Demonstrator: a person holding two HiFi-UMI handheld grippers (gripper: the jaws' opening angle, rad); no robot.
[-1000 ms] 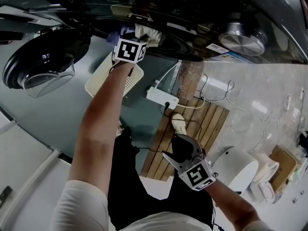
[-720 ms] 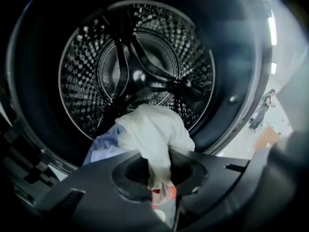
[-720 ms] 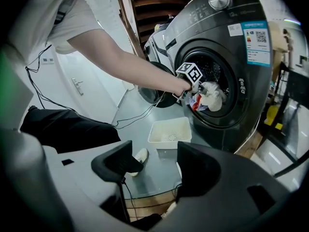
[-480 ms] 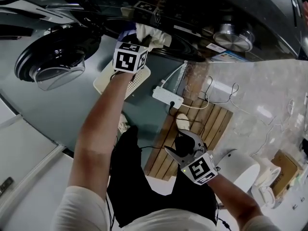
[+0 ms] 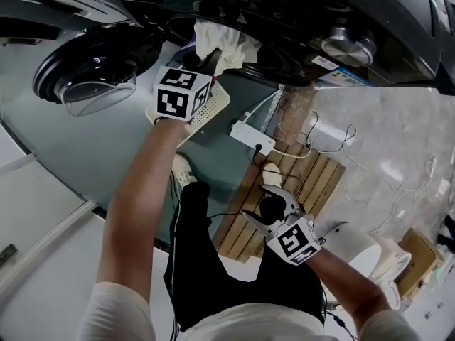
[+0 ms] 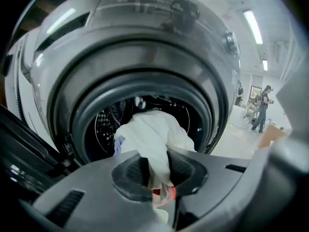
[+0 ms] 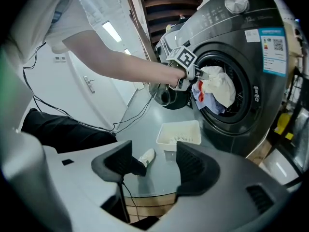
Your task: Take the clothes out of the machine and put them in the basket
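Head view, looking steeply down: the left gripper (image 5: 210, 58) reaches to the mouth of the washing machine (image 5: 306, 13) at the far edge and pinches a white garment (image 5: 226, 42), apparently to draw it out. The cream basket (image 5: 217, 104) waits on the floor just below to receive it, partly covered by the gripper's marker cube. The right gripper (image 5: 273, 206) hangs near the person's body, seemingly idle. Left gripper view: the fingers (image 6: 131, 170) are nearly closed on a fold of the garment, which trails back into the drum beside a blue cloth (image 6: 119, 143). The dark drum hides how much laundry remains. Right gripper view: its fingers (image 7: 193, 166) stand wide apart with nothing between them, and the basket sits on the floor in front of the machine.
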